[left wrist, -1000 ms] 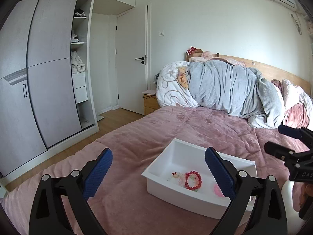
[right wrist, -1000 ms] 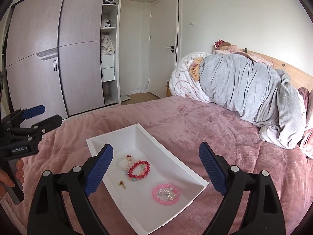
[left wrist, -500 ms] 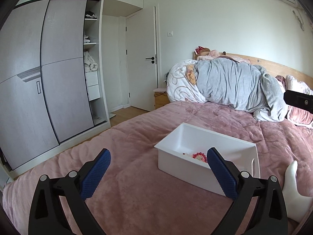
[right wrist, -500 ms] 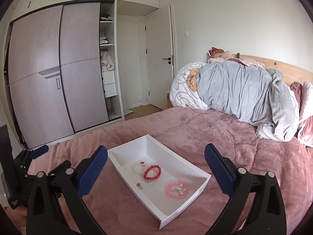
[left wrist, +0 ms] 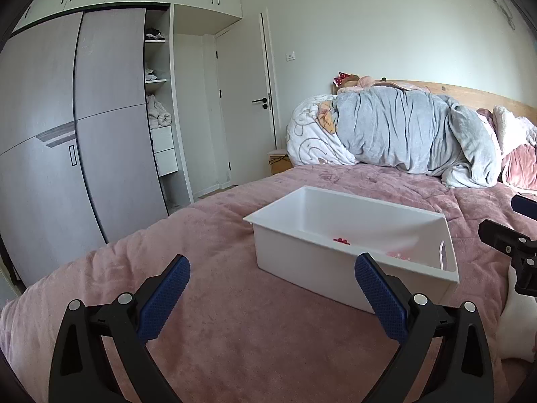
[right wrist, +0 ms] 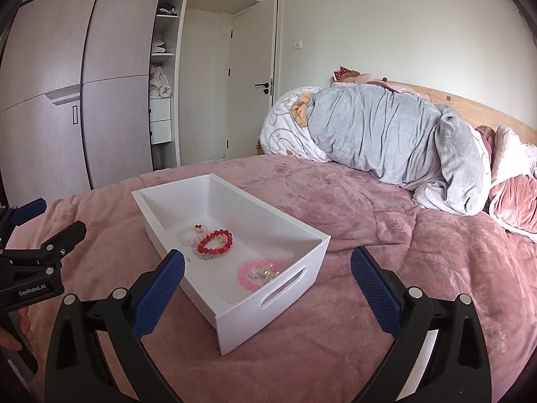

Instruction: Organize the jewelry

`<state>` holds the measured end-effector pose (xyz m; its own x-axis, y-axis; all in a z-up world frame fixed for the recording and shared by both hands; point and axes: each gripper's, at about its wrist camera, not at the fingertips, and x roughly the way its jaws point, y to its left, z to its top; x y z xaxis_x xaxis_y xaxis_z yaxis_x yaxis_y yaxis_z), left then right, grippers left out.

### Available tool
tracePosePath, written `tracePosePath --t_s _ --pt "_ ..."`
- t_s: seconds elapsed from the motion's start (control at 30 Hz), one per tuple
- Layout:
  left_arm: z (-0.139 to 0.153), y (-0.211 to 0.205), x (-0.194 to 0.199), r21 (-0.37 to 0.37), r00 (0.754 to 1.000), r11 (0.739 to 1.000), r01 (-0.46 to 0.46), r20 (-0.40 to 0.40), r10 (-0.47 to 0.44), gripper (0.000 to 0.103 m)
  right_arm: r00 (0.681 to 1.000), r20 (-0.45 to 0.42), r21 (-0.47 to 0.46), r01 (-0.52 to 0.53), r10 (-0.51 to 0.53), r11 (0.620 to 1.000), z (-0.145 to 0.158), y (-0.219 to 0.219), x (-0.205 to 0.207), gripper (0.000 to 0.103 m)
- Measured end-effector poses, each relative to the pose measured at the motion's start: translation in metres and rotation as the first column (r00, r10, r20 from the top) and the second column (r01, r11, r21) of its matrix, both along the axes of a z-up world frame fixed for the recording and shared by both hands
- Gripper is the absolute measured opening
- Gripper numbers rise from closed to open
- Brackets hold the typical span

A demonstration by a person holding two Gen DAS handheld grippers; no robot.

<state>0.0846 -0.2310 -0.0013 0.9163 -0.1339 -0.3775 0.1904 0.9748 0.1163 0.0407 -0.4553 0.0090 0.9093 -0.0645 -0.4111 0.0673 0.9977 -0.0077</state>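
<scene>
Both our tongs — left gripper [left wrist: 272,297] and right gripper [right wrist: 266,283] — gape apart, empty. The red bracelet [right wrist: 214,242] looks light and slippery; we should pinch its beads gently.

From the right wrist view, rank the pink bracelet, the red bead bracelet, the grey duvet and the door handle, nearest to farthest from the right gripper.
Measured from the right gripper:
1. Pink bracelet, at the near end of the white tray.
2. Red bead bracelet, mid-tray, slightly left.
3. Grey duvet, heaped at the head of the bed, to the right.
4. Door handle, on the far wall's door.
</scene>
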Motion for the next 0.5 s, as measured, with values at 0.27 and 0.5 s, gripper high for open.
tracePosePath --t_s 0.27,0.5 --pt "-0.03 -0.008 -0.001 0.002 0.999 1.0 0.002 -0.043 -0.002 0.099 0.998 0.02 -0.008 -0.058 0.058 0.998 -0.022 0.017 0.004 0.098" --pt "-0.033 -0.01 -0.002 0.011 1.0 1.0 0.001 -0.029 -0.001 0.1 0.996 0.018 -0.005 -0.09 0.09 0.996 -0.026 0.03 0.008 0.098"
